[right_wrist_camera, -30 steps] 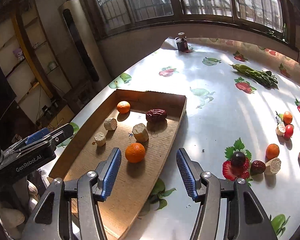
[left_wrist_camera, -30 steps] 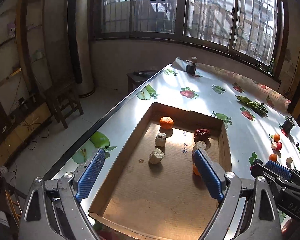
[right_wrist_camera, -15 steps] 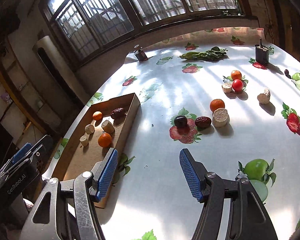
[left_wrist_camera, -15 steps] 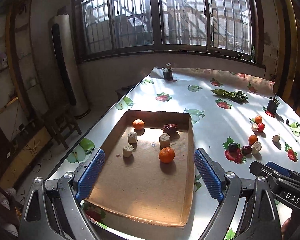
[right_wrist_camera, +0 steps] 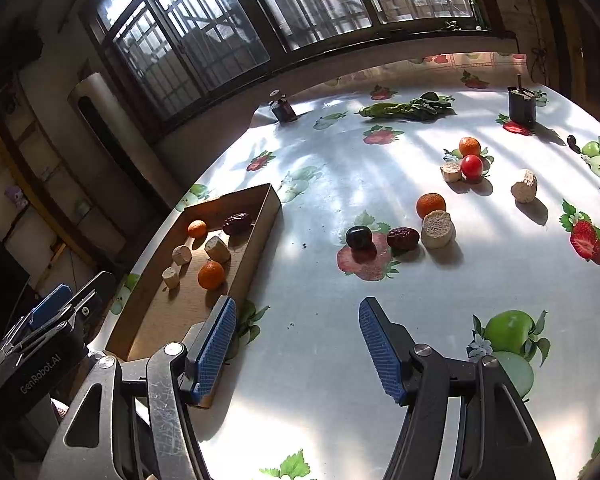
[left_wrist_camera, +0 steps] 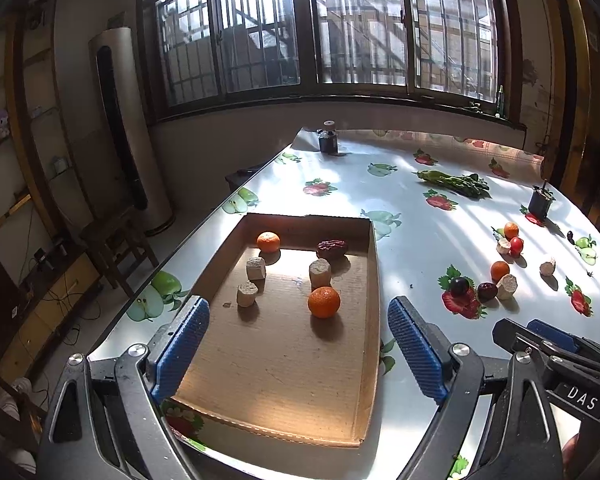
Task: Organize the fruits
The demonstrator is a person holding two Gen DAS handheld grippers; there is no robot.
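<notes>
- Hovering over the near end of the cardboard tray (left_wrist_camera: 370, 320), the left tongs (left_wrist_camera: 298, 350) stand wide apart with nothing between the blue pads; the right tongs (right_wrist_camera: 296, 344) gape about half as wide, also empty, above bare surface (right_wrist_camera: 340, 360) just right of the tray's near corner.
- Ahead of the left tongs, the tray holds 2 oranges (left_wrist_camera: 324, 301), a red date (left_wrist_camera: 332, 247) and 3 pale cut chunks (left_wrist_camera: 320, 273).
- Ahead of the right tongs and slightly to their right sits the nearest loose cluster: a dark plum (right_wrist_camera: 358, 237), a second date (right_wrist_camera: 403, 238), a pale chunk (right_wrist_camera: 438, 229) and an orange (right_wrist_camera: 431, 205), packed close, some touching.
- Farther ahead lie another orange, a red tomato (right_wrist_camera: 471, 166) and 2 more chunks.
- Risk, as I judge it: closing on the plum or date may nudge its neighbours, because the cluster leaves little room for a pad to slip in.
- Round fruit could squirt out sideways on the glossy cloth if the pads meet it off-centre, and roll toward the edge.
- The dates look soft and small; a hard squeeze could crush them, a light one could drop them short of the tray wall.
- The 2 tongs sit close together near the tray corner, so a careless swing could knock them or shove the light tray.
</notes>
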